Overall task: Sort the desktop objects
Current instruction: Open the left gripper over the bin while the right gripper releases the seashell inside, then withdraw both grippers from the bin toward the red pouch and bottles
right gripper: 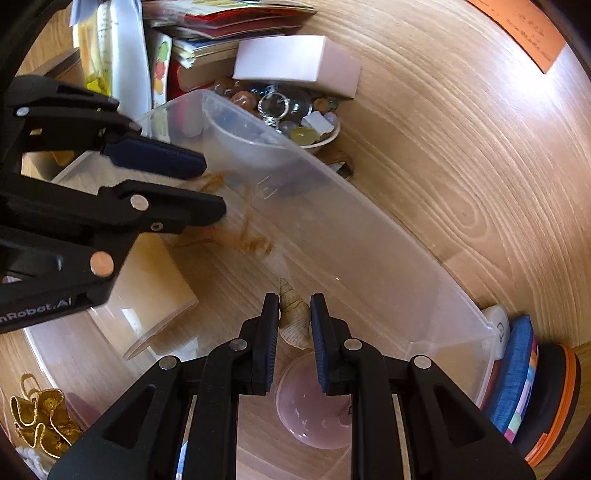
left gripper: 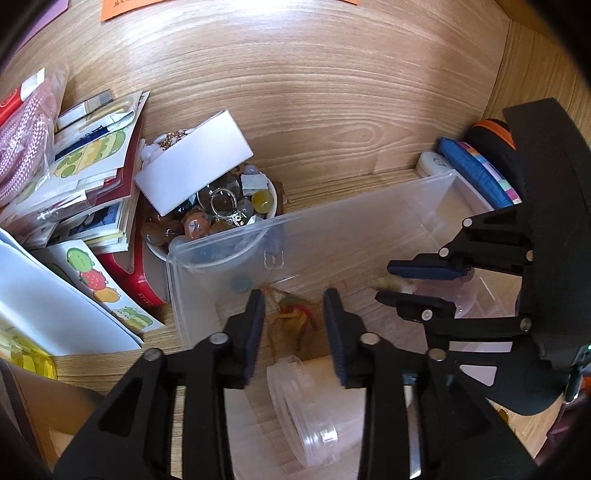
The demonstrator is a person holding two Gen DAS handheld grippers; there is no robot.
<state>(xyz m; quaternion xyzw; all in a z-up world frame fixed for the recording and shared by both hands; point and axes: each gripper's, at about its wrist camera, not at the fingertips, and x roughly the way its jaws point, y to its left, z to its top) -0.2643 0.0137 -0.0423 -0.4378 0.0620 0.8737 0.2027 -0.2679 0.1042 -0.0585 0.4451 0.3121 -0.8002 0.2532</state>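
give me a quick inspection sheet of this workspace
surface: wooden desk, bare in the middle
job's things: clear plastic bin holding a seashell, a pink dome, a clear jar on its side and an orange tangle
clutter: bowl of beads under a white box; stack of booklets
grippers: left gripper open above the tangle; right gripper shut on the seashell
cables: nothing seen
surroundings: orange paper
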